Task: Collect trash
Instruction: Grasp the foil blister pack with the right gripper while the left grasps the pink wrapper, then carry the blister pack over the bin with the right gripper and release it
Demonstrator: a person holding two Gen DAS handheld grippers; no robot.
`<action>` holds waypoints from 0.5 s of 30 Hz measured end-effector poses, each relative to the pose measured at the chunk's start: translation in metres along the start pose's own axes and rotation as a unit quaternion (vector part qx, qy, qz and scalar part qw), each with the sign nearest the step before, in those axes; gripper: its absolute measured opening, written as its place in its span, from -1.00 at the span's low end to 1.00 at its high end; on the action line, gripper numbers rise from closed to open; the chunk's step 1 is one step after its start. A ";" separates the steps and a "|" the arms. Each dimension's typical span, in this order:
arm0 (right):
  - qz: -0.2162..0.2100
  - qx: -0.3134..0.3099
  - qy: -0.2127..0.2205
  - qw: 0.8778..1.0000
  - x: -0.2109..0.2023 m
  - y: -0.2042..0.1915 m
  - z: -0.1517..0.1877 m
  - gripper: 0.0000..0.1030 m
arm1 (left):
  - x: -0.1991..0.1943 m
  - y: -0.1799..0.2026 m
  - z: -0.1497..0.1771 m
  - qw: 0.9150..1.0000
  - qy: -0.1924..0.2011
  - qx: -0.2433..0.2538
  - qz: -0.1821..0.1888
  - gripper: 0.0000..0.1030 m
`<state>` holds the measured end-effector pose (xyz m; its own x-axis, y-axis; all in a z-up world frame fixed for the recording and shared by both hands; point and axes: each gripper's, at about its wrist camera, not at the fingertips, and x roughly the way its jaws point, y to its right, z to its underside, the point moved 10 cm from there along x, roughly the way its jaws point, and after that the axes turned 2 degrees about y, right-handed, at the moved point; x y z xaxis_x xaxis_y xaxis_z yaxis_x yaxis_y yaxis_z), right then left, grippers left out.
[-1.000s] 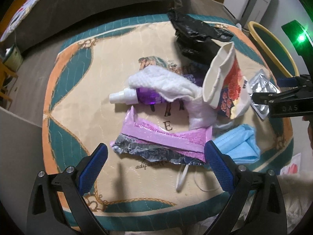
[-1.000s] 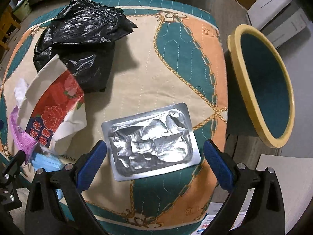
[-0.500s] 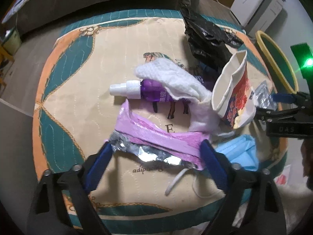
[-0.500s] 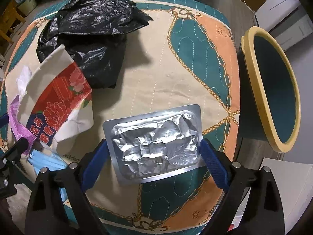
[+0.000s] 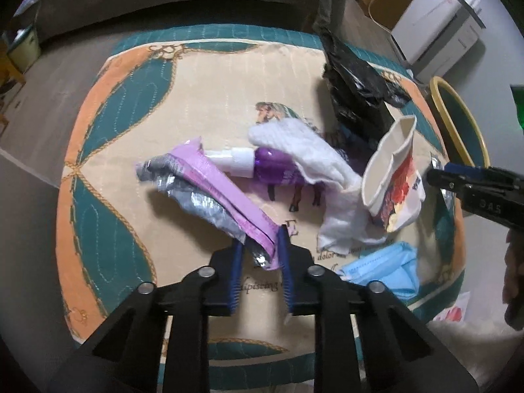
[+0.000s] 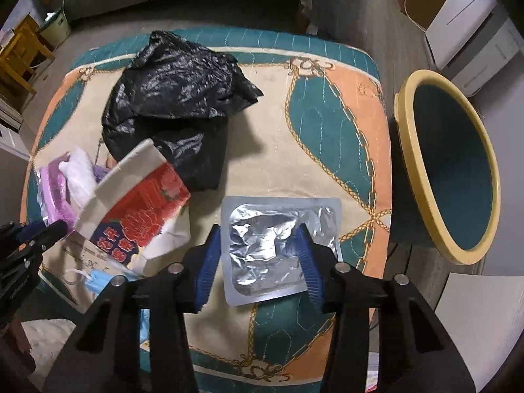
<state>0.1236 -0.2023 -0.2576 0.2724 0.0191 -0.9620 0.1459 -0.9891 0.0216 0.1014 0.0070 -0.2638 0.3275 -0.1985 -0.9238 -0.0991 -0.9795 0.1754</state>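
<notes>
My left gripper (image 5: 260,245) is shut on the near end of a pink and silver foil wrapper (image 5: 209,190), which is lifted off the patterned cushion (image 5: 114,150). Behind it lie a purple spray bottle (image 5: 262,163), a white tissue (image 5: 314,160), a crushed red-and-white paper cup (image 5: 393,183), a blue face mask (image 5: 386,268) and a black plastic bag (image 5: 353,95). My right gripper (image 6: 258,249) has closed on a silver foil blister tray (image 6: 278,245), its blue pads against the tray's two sides. The cup (image 6: 137,203) and black bag (image 6: 177,98) show at its left.
A yellow-rimmed teal bin (image 6: 452,170) stands on the floor right of the cushion; it also shows in the left wrist view (image 5: 458,121). White appliances (image 6: 465,23) stand at the back right. Wooden furniture (image 6: 19,59) is at the far left.
Both grippers were wide open and have closed: the left on the pink wrapper, lifting and turning it, the right on the foil tray, which has shifted and rotated.
</notes>
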 end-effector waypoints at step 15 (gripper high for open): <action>0.003 0.023 0.076 0.997 -0.055 0.029 -0.033 -0.99 | -0.053 0.035 -0.036 0.994 0.104 0.036 0.013 -0.86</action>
<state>0.1444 -0.2269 -0.1952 0.4152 0.0323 -0.9092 0.1007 -0.9949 0.0106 0.1141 -0.0175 -0.1962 0.5102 -0.2348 -0.8274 -0.1754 -0.9702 0.1671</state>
